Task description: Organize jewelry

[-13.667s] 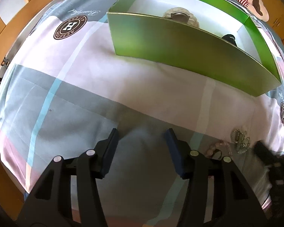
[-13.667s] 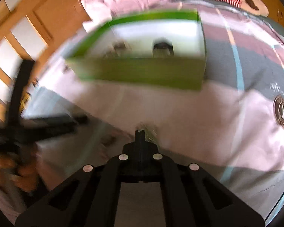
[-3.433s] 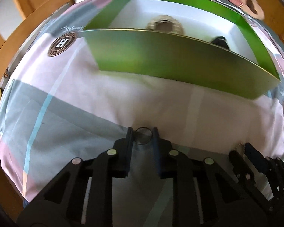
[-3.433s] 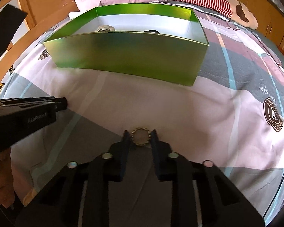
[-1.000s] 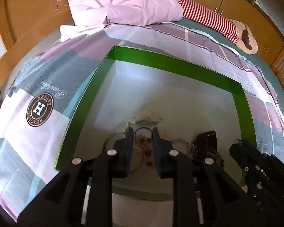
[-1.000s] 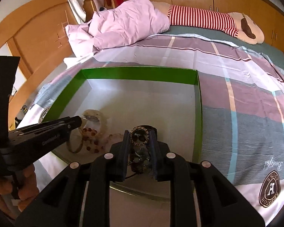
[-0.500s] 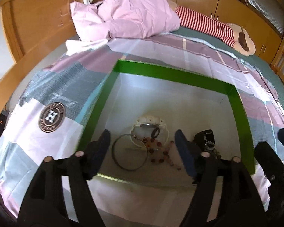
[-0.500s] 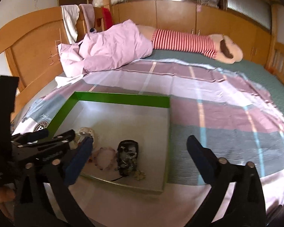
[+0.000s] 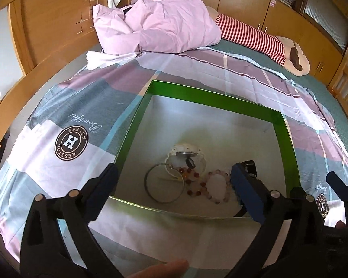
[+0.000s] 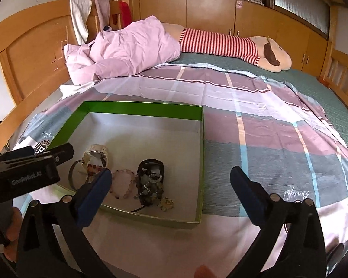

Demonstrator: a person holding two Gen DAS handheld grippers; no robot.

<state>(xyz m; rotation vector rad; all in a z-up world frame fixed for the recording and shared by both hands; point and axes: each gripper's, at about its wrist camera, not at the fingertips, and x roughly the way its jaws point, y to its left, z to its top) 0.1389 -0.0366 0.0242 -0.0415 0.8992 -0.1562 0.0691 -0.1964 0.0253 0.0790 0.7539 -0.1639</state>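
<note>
A wide bed [image 10: 255, 125] under a patchwork cover of pink, grey and lilac fills my view, a crumpled pink duvet [image 10: 127, 51] and a long plush toy in red-and-white stripes [image 10: 220, 41] lying against the wooden surround at its far side. On the cover sits the green box [image 10: 136, 108], open-topped with a pale floor, and all the jewelry I can see lies inside it, bunched toward the near wall. My left tool [image 9: 174, 185] hangs above that near wall, its jaws opening with nothing pressed between the blue pads. My right tool [image 10: 171, 183] hovers over the box's near right corner, spread wide and gripping nothing. In the pile, from left to right: a thin metal bangle [image 9: 164, 184] lying flat, a white scalloped piece [image 9: 185, 154] with a metal clasp just behind it, a dark red bead bracelet [image 9: 193, 181] touching both, a pale pink bead bracelet [image 9: 217, 186], then a dark sparkly cluster [image 10: 150, 179] with a small gold piece [image 10: 165, 201] at its near edge.
</note>
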